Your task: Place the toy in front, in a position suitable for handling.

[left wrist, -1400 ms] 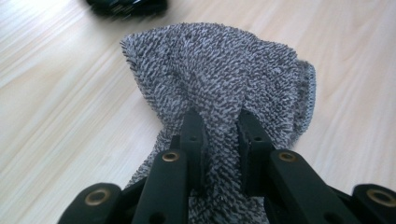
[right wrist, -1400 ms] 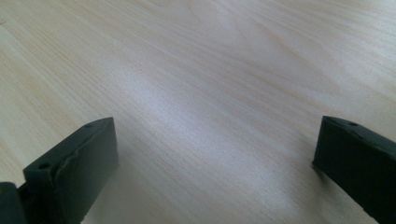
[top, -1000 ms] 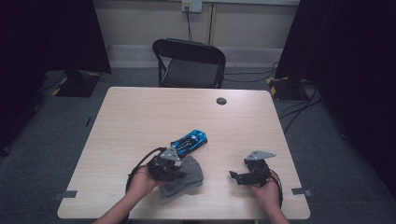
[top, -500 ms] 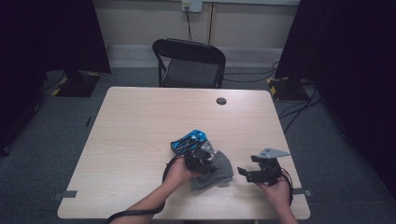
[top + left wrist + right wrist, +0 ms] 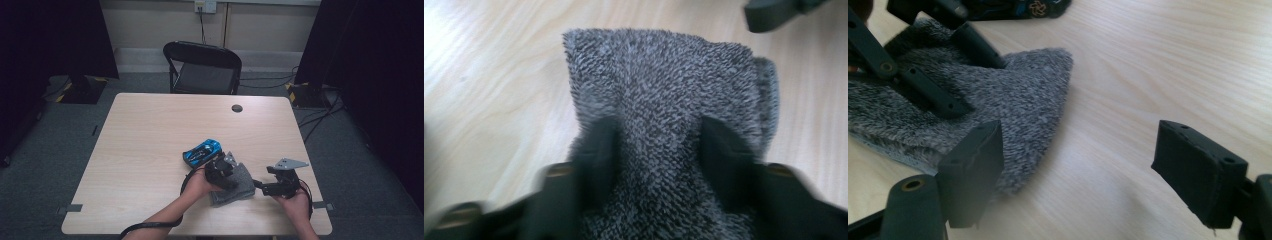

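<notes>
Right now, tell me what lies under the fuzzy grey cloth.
The fuzzy grey cloth lies on the pale wooden table; anything beneath its folds is covered.

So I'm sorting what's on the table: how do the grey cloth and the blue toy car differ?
The cloth is grey, soft and fuzzy, while the car is glossy blue and hard-looking. The cloth lies folded under the left gripper; the car sits just behind it, with neither gripper on it. Both rest on the table.

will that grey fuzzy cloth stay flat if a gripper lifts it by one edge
Probably not. The grey cloth already bunches and folds on the table, so it looks floppy and would likely droop. Its fuzzy pile probably gives the left gripper decent hold. It seems light.
</notes>
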